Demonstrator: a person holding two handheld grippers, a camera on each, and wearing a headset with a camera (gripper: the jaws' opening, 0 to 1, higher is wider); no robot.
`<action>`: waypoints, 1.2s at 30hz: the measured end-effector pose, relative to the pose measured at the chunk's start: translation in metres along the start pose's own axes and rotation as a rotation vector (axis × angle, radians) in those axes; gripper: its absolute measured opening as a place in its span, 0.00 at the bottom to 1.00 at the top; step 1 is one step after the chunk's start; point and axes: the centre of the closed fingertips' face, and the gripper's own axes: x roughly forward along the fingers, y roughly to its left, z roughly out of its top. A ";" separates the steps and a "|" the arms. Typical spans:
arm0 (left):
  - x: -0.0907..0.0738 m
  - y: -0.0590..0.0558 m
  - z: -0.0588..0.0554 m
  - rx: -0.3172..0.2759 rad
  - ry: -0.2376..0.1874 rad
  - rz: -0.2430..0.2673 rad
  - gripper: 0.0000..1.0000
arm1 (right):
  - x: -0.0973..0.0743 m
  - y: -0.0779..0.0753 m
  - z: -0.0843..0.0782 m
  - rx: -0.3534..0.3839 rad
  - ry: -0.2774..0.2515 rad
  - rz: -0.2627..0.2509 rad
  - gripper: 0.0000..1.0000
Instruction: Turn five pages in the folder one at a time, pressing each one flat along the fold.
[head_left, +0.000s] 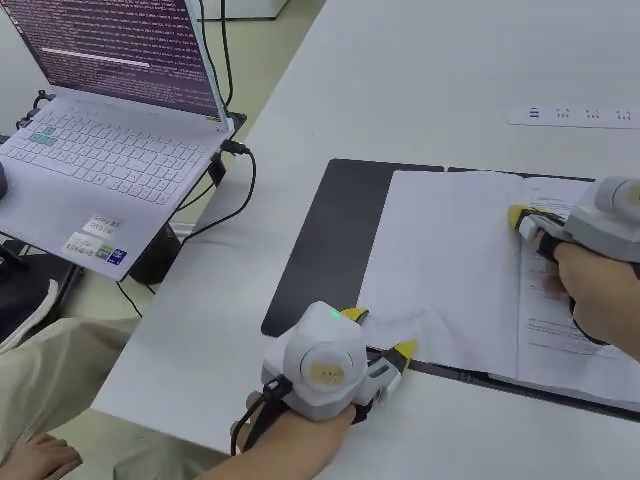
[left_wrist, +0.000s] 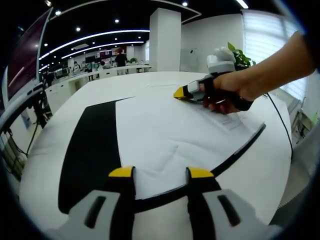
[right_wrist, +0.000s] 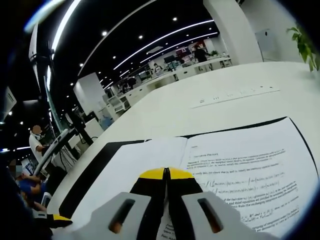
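Note:
A black folder (head_left: 330, 235) lies open on the white table. A blank turned page (head_left: 440, 260) lies over its left half, and a printed page (head_left: 560, 340) shows on the right. My left gripper (head_left: 380, 332) is open at the blank page's near edge; in the left gripper view its tips (left_wrist: 161, 173) straddle that edge with nothing between them. My right gripper (head_left: 520, 217) is shut, its tip down on the paper at the fold. In the right gripper view its shut jaws (right_wrist: 166, 173) rest where the blank page (right_wrist: 145, 165) meets the printed page (right_wrist: 250, 170).
An open laptop (head_left: 100, 130) sits on a stand beyond the table's left edge, with cables (head_left: 235, 190) hanging beside it. A power strip (head_left: 575, 114) lies at the far right of the table. The table's near-left edge runs close to the folder.

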 end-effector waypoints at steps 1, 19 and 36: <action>0.000 0.000 0.000 0.000 0.000 0.000 0.40 | 0.002 0.000 0.002 -0.001 -0.001 -0.001 0.00; 0.000 0.000 0.001 -0.014 -0.018 0.009 0.39 | 0.043 -0.025 0.025 -0.083 0.011 -0.048 0.00; -0.001 -0.001 0.001 -0.018 -0.022 0.010 0.39 | 0.000 0.002 0.004 -0.065 0.038 0.017 0.00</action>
